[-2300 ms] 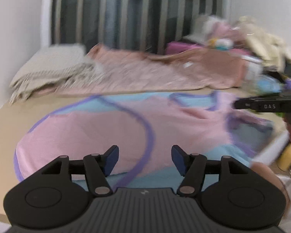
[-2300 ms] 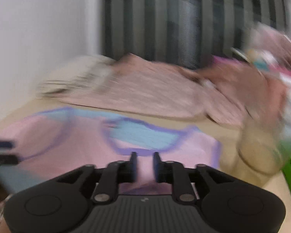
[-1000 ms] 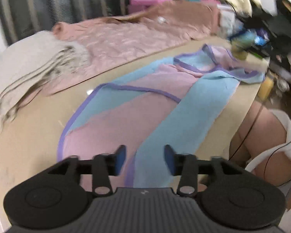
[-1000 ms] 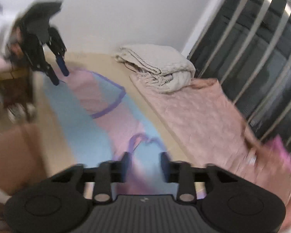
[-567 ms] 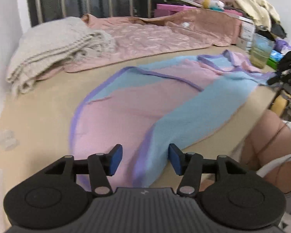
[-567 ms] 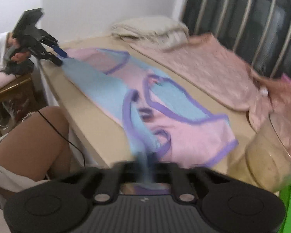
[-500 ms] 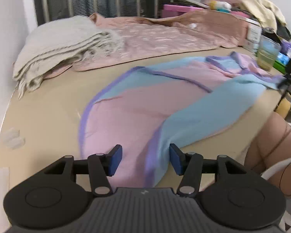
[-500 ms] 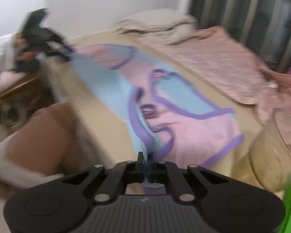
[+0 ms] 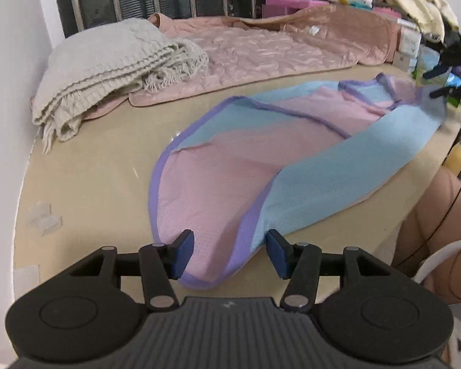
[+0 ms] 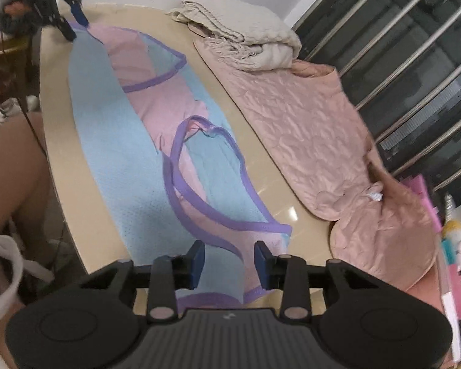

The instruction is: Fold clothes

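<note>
A pink and light-blue mesh vest with purple trim (image 9: 261, 166) lies along the beige table (image 9: 92, 169), its near long side folded over so a blue band runs its length. My left gripper (image 9: 229, 253) is open, its fingers either side of the hem end. My right gripper (image 10: 229, 263) is open over the shoulder end of the vest (image 10: 144, 141). In the left wrist view the right gripper (image 9: 445, 73) shows far right. In the right wrist view the left gripper (image 10: 67, 9) shows top left.
A folded cream knit blanket (image 9: 107, 67) and a pink quilted garment (image 9: 261, 49) lie at the back of the table. Boxes and clutter (image 9: 415, 30) stand at the far right. The person's bare knee (image 9: 439, 209) is beside the table's front edge. Dark window bars run behind.
My right gripper was shut on the vest's shoulder edge half a second ago; it has let go and stands open. The near side now lies folded over. My left gripper stayed open.
</note>
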`<state>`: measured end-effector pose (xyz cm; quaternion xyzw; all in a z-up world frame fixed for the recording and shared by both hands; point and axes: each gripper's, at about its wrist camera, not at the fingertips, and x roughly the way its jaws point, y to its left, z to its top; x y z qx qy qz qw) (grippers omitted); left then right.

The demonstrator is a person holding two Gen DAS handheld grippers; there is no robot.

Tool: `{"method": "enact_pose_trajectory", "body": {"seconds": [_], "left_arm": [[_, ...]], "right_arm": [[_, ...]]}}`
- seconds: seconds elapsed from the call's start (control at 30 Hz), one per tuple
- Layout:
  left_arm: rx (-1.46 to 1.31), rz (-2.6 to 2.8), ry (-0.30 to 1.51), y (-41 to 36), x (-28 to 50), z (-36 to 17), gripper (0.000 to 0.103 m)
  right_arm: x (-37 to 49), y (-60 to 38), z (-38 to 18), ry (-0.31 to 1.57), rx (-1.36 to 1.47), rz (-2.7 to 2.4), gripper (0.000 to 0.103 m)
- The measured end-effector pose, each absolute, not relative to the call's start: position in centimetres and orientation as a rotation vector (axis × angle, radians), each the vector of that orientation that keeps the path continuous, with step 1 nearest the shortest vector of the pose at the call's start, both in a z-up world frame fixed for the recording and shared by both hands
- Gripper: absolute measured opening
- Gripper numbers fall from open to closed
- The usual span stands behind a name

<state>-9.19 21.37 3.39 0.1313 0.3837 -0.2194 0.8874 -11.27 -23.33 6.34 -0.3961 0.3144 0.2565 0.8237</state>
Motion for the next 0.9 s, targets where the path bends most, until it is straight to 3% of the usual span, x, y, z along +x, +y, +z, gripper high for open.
{"method": "enact_pose_trajectory", "body": {"seconds": [0.13,0.17,0.2,0.3,0.47,0.57,0.63,0.83,0.9], "left_arm": [[0.2,-0.496,0.818,21.7,-8.8,3.7,0.053],[0.18,-0.506,0.825,21.7,-8.6,3.7,0.048],[0.166,-0.516,0.836,21.7,-8.3,3.6,0.032],[0.202,-0.511,0.87,21.4,-8.2,3.0,0.005],[0.105,-0.522,0.846,23.1,-9.2,4.0,0.002],[0.187,-0.472,0.878,23.2,-9.4,3.9,0.002],[0.22,-0.448,0.915,23.4,-9.1,3.6,0.003],[0.313,-0.451,0.826,21.8,-7.5,6.8,0.028],[0.38,-0.455,0.762,19.5,-5.5,8.0,0.057]], "right_arm": [[-11.6,-23.1,7.0,0.594,-0.598,0.643,0.034],[-11.4,-22.9,6.5,0.6,-0.532,0.659,0.034],[-11.1,-22.7,6.0,0.605,-0.467,0.675,0.033],[-10.4,-22.1,4.1,0.631,-0.324,0.68,0.032],[-9.8,-22.8,1.4,0.682,-0.173,0.605,0.032],[-10.5,-23.8,1.1,0.671,-0.147,0.579,0.032],[-11.1,-23.8,1.0,0.666,-0.175,0.545,0.034],[-10.4,-23.7,4.0,0.617,-0.145,0.563,0.039],[-8.8,-22.2,5.8,0.567,-0.159,0.588,0.05]]}}
